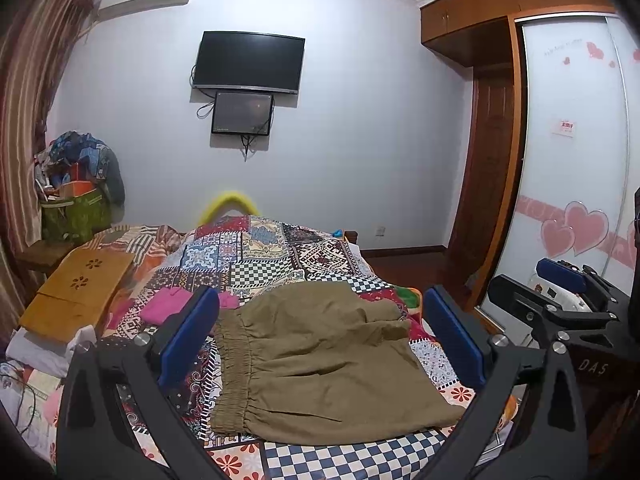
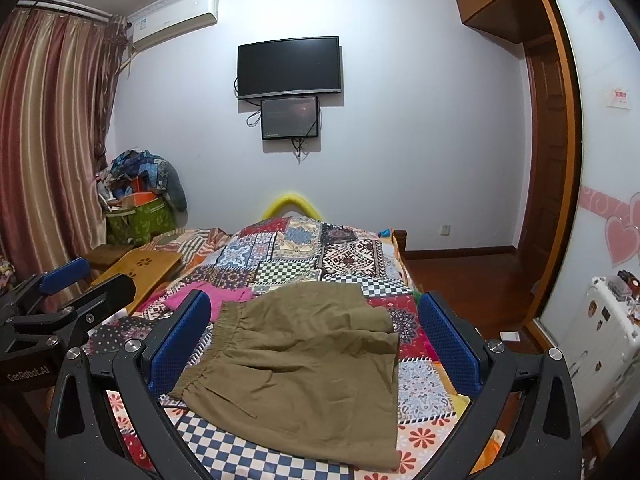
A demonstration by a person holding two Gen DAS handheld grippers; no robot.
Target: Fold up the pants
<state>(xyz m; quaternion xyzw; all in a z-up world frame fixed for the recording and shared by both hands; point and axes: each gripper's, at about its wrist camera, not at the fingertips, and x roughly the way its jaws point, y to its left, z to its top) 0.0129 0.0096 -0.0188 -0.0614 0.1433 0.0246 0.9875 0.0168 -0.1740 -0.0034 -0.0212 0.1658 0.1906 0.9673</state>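
Olive-brown pants (image 1: 320,364) lie folded into a compact rectangle on the patchwork bedspread (image 1: 260,256), with the elastic waistband on the left. My left gripper (image 1: 320,312) hovers above them, wide open, blue pads empty. In the right wrist view the same pants (image 2: 296,372) lie below my right gripper (image 2: 316,314), which is also wide open and holds nothing. Each gripper shows at the edge of the other's view: the right one (image 1: 568,292) at the right, the left one (image 2: 76,284) at the left.
A pink garment (image 1: 168,304) lies just left of the pants. A wooden lap tray (image 1: 80,292) rests on the bed's left side over folded white cloth. A bag of clutter (image 1: 76,200) stands by the curtain. A wardrobe (image 1: 568,160) and white suitcase (image 2: 608,344) are on the right.
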